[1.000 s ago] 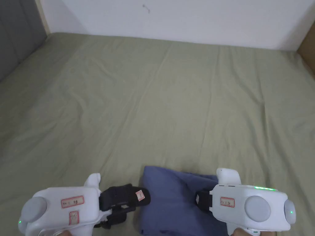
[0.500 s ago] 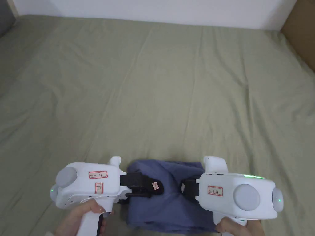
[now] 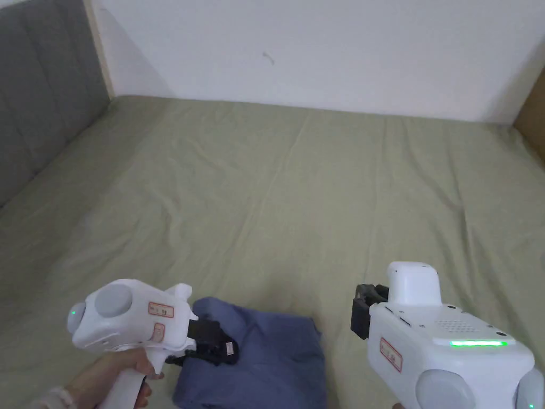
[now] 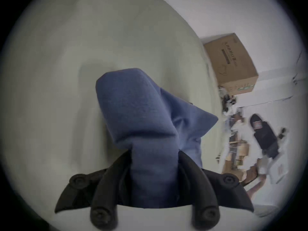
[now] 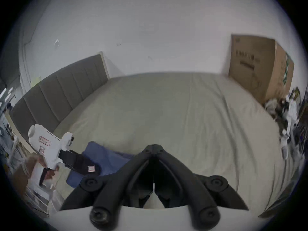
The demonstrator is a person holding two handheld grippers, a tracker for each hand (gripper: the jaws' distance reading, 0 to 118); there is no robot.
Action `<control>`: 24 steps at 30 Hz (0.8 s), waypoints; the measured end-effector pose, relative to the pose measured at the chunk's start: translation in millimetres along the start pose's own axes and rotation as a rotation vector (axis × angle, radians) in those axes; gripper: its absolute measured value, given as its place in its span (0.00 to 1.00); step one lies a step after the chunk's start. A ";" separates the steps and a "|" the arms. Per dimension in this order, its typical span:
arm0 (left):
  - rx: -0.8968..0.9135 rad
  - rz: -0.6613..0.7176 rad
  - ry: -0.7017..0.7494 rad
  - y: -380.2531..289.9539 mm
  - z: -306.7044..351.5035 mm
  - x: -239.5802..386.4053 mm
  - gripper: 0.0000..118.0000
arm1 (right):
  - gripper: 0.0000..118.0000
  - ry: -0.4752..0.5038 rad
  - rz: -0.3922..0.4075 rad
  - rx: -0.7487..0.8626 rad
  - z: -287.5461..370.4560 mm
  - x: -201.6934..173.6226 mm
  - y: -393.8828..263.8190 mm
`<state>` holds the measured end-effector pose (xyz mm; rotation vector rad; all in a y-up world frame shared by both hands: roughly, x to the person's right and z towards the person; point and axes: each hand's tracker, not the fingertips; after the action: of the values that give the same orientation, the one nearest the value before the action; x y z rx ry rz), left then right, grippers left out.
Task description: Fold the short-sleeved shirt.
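The blue short-sleeved shirt [image 3: 277, 362] lies folded into a small thick bundle on the green bedsheet [image 3: 319, 186], near the front edge. My left gripper [image 3: 229, 349] is at the bundle's left side, and in the left gripper view [image 4: 155, 153] its jaws are shut on a thick fold of the blue cloth [image 4: 133, 104]. My right gripper [image 3: 357, 314] hovers to the right of the shirt, clear of it. In the right gripper view [image 5: 154, 147] its jaws meet with nothing between them, and the shirt [image 5: 108, 156] and the left gripper [image 5: 93, 168] lie off to the lower left.
A grey padded headboard [image 3: 37, 133] borders the bed on the left and a white wall [image 3: 319, 48] runs along the back. A tall cardboard box [image 5: 253, 64] stands at the bed's right side, with clutter beside it. The sheet spreads wide and wrinkled behind the shirt.
The right gripper has come off the shirt and risen to the right. The left gripper has closed in on the shirt's left edge and holds it. The head camera has tilted up.
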<state>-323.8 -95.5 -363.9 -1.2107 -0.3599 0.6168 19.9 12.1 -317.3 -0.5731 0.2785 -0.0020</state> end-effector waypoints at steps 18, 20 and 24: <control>0.076 -0.302 1.026 3.5 139.3 -109.9 0.90 | 0.01 0.069 -0.003 0.018 8.5 -59.3 -6.4; 0.145 -0.291 1.017 1.9 144.7 -108.4 0.93 | 0.01 0.063 -0.016 0.014 7.1 -55.7 -9.1; 0.231 -0.166 0.813 -3.7 164.1 -85.3 0.88 | 0.01 0.054 -0.013 -0.002 8.8 -45.8 -12.3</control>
<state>-483.0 -24.9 -301.6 -1.0952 0.2900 -0.0091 -21.0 10.1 -291.7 -0.5773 0.3274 -0.0295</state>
